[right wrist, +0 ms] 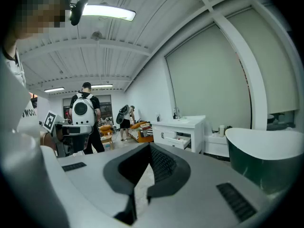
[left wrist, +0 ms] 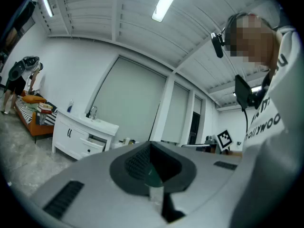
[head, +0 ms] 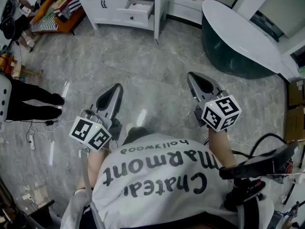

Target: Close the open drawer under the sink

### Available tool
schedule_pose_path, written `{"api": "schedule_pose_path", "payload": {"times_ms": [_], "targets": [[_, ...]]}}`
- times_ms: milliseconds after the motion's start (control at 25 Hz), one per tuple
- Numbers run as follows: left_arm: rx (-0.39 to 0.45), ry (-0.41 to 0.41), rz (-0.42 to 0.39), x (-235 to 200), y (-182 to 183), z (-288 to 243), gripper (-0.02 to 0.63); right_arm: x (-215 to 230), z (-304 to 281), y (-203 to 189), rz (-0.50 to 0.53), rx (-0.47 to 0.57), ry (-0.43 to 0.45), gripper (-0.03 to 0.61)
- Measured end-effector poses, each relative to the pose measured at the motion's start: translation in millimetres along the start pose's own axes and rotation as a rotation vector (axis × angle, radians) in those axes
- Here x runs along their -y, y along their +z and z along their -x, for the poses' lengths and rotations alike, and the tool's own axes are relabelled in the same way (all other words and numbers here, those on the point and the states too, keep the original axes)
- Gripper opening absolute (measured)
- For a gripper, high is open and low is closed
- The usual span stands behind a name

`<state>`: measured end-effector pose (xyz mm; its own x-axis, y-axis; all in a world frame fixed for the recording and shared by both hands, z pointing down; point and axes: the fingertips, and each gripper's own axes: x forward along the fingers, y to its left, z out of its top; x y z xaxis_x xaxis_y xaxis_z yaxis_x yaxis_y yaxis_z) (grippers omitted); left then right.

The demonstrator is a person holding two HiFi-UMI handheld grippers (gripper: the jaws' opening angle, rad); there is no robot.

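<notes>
Above floor (head: 157, 75): left hand-held gripper (head: 115, 88) level, right hand-held gripper (head: 194, 77) dipped slightly; both pressed together.

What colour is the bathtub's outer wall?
The bathtub wall is dark green; head view shows it best.

I stand in a bathroom setup: white sink cabinet (head: 125, 6), dark-green bathtub (head: 236, 37) and grey marble floor (head: 143, 66) around me.
</notes>
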<state>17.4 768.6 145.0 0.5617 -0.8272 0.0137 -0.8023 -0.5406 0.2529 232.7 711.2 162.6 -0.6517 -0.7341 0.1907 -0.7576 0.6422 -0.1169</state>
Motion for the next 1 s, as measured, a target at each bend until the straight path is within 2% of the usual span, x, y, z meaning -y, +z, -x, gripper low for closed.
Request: {"api": "schedule_pose_path", "payload": {"times_ms": [440, 680, 760, 880, 920, 1000], "targets": [[0.000, 0.003, -0.004, -9.3, 4.8, -13.2, 0.003, 11.6, -8.0, 6.7, -0.008, 0.007, -0.005, 0.011], [0.088, -0.069, -0.019, -8.6, 14.2, -13.1, 0.003, 5.6, -12.0, 9.7, -0.039, 0.050, 0.052, 0.011], [0.125, -0.097, -0.066, -9.9, 21.3, -15.1, 0.003, 3.0, -15.7, 12.9, -0.056, 0.072, 0.077, 0.011], [0.137, -0.158, -0.232, -9.6, 28.2, -21.9, 0.003, -3.8, -28.3, 22.4, -0.090, 0.101, 0.126, 0.012], [0.133, -0.190, -0.278, -9.7, 29.1, -25.4, 0.003, -6.1, -34.7, 25.1, -0.082, 0.104, 0.141, 0.012], [0.117, -0.246, -0.314, -16.0, 28.3, -35.2, 0.003, -7.3, -50.1, 27.9, -0.040, 0.093, 0.152, 0.012]]}}
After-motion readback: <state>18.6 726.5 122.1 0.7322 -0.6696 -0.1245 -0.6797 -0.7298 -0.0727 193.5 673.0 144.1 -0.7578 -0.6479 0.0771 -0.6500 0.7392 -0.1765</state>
